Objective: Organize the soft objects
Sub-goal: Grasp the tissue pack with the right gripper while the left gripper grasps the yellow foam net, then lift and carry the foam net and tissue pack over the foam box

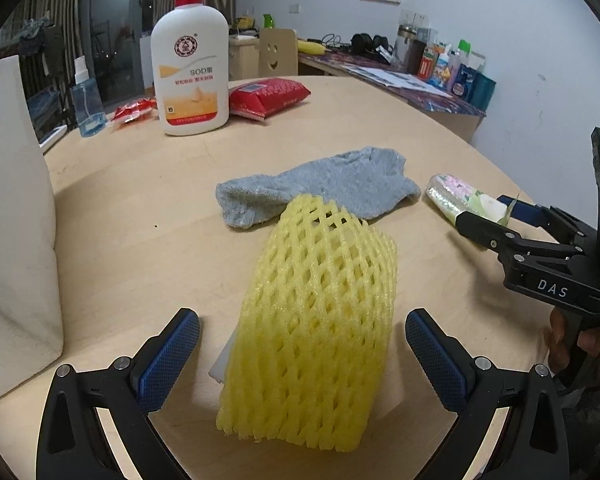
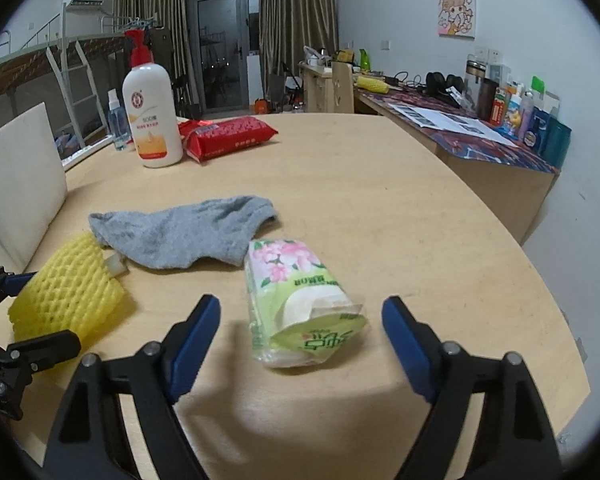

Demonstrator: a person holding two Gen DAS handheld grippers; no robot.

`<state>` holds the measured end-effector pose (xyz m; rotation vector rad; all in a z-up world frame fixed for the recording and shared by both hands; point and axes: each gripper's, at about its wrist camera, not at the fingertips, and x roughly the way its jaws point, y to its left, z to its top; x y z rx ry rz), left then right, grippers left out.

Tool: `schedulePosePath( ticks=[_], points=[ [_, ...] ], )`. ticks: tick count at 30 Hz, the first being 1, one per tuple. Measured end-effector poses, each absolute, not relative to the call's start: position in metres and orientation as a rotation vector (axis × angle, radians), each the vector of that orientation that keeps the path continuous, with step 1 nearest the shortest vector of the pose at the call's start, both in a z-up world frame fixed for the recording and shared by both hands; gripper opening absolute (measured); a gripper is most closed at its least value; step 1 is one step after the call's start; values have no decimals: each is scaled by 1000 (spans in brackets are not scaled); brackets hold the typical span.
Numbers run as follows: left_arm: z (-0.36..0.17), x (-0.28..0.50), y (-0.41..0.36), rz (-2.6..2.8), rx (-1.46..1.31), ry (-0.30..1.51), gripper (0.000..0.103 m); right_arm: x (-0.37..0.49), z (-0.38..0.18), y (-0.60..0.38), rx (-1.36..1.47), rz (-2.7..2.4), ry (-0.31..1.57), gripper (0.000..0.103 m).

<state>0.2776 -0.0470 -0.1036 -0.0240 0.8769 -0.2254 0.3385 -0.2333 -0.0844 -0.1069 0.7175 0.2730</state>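
Soft goods lie spread on a round wooden table (image 1: 140,200): a yellow foam net (image 1: 312,344) sits between the wide-spread jaws of the left gripper (image 1: 302,354), its far end overlapping a grey sock (image 1: 320,188). Just beside the sock, a tissue pack (image 2: 296,300) lies between the right gripper (image 2: 300,344), jaws likewise parted and touching nothing. Farther back stand a lotion bottle (image 1: 192,64) and a red packet (image 1: 268,96).

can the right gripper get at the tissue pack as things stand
Probably yes. The right gripper is open, its jaws either side of the tissue pack, nothing between them. The grey sock only touches the pack's far end.
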Motion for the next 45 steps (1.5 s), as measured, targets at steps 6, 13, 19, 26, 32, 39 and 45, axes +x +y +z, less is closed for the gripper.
schedulePosePath(
  ticks=[6, 13, 19, 26, 32, 39, 45],
  points=[
    [-105, 278, -48, -219, -13, 884, 103, 342, -89, -233, -126, 277, 748, 70],
    [-106, 280, -52, -193, 23, 891, 100, 345, -92, -236, -116, 289, 770, 51],
    [-107, 279, -56, -163, 62, 885, 90, 341, -91, -237, -114, 297, 765, 47],
    [-103, 274, -59, -175, 76, 847, 63, 339, -90, -238, -106, 296, 766, 46],
    [-100, 272, -49, -154, 17, 808, 34, 337, -87, -239, -91, 315, 752, 37],
    [-94, 266, -47, -162, 20, 773, 20, 335, -84, -242, -53, 324, 736, 31],
    [-87, 261, -44, -174, -11, 752, 16, 328, -73, -246, -41, 319, 701, 31]
  ],
)
